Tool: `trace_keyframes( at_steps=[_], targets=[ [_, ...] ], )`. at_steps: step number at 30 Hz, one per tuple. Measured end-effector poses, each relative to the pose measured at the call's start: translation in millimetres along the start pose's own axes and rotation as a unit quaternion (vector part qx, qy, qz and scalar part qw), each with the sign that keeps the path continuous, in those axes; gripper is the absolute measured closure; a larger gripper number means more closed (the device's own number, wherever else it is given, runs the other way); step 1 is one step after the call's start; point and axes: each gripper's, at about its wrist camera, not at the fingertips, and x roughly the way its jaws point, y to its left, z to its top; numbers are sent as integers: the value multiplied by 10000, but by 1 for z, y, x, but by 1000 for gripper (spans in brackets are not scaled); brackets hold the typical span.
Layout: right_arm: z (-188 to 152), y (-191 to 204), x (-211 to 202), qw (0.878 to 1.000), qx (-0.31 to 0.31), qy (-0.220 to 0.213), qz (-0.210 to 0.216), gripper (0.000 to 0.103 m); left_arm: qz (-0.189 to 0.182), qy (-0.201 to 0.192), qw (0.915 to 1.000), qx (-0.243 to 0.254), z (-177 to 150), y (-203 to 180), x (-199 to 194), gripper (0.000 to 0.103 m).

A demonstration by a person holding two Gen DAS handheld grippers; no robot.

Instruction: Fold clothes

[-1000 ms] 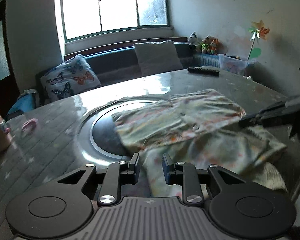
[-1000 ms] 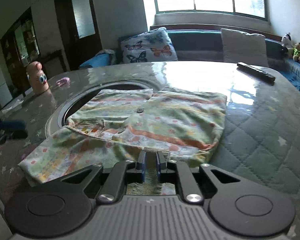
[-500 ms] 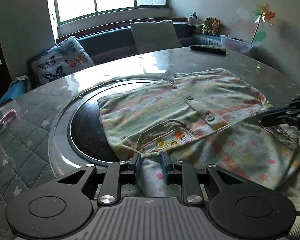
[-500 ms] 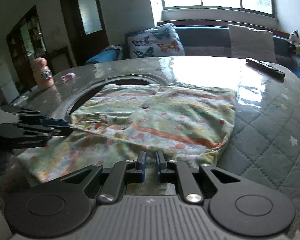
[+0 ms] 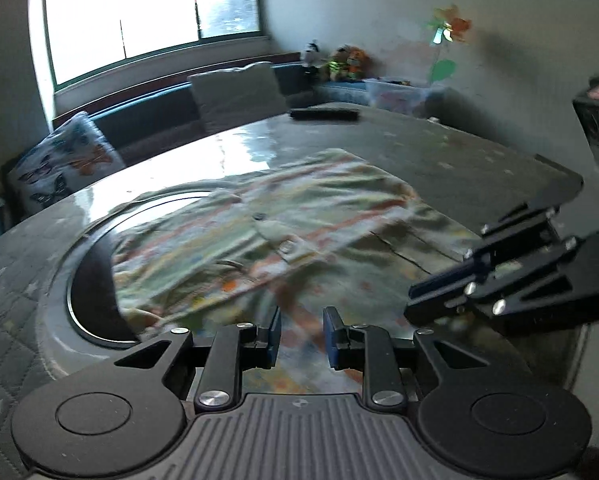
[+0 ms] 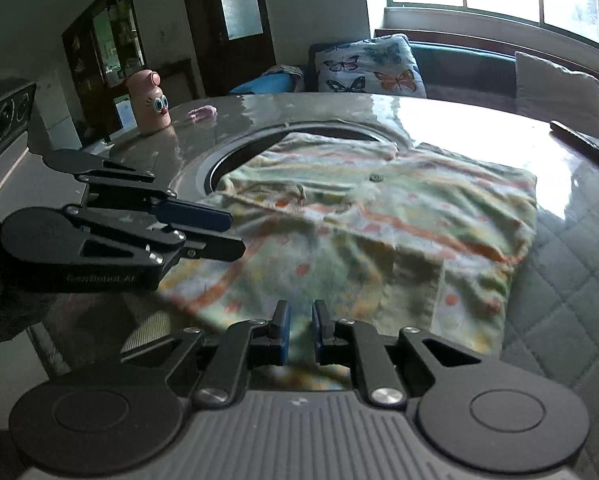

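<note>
A pastel striped, spotted garment [image 5: 291, 216] with buttons lies on the grey table [image 5: 479, 148], its top part folded over a lower layer. My left gripper [image 5: 302, 334] is at the near hem, and cloth fills the gap between its pads. My right gripper [image 6: 299, 330] is shut on the near hem of the garment [image 6: 399, 208], a strip of fabric pinched between its blue pads. Each gripper shows in the other's view: the right gripper [image 5: 415, 300] close on the right, the left gripper [image 6: 235, 232] close on the left, over the cloth's near corner.
A round dark inset with a metal ring [image 6: 219, 160] lies under the garment's far left part. A black remote [image 6: 583, 146] rests at the far right, a pink face-shaped bottle [image 6: 151, 102] at the far left. A bench with a butterfly cushion [image 6: 369, 68] runs behind the table.
Both grippers have shifted along the garment's near edge and now stand closer to each other. The near layer of cloth has moved with them and wrinkled.
</note>
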Motion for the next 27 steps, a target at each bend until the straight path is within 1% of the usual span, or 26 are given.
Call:
trace_keyframes(
  at_steps=[4,7,9,11,12,14,17,20,23,27],
  targets=[
    [-8,-10,-12,9997,79,23,-213,92,-73,82,9999,122,-8,-7,-4,77],
    [-12,-19,-19,9995,284,20,-154,92,-10,80,9998,192,-13,-8,-14,77],
    [-13,-19,-23,9995,267,5,-171,92,47,58,9997,246,-17,-6,-25,77],
    [-13,-21,-27,9991,325,-45,-251,89,68,32,9993,361,-21,-5,-38,77],
    [-13,-23,-29,9989,376,-55,-282,89,73,33,9990,435,-23,-5,-43,76],
    [-15,-29,-28,9983,510,-24,-293,89,63,61,9978,654,-30,-10,-50,72],
    [-17,-29,-27,9986,442,2,-303,89,16,87,9945,1047,-39,-21,-58,63],
    [-16,-30,-33,9985,463,-7,-300,89,-60,86,9893,1454,-48,-33,-61,57],
    [-17,-29,-41,9985,427,-11,-333,88,-123,57,9843,1762,-54,-43,-56,56],
    [-22,-24,-51,9989,256,26,-383,86,-248,-68,9806,1944,-55,-54,-49,56]
  ],
)
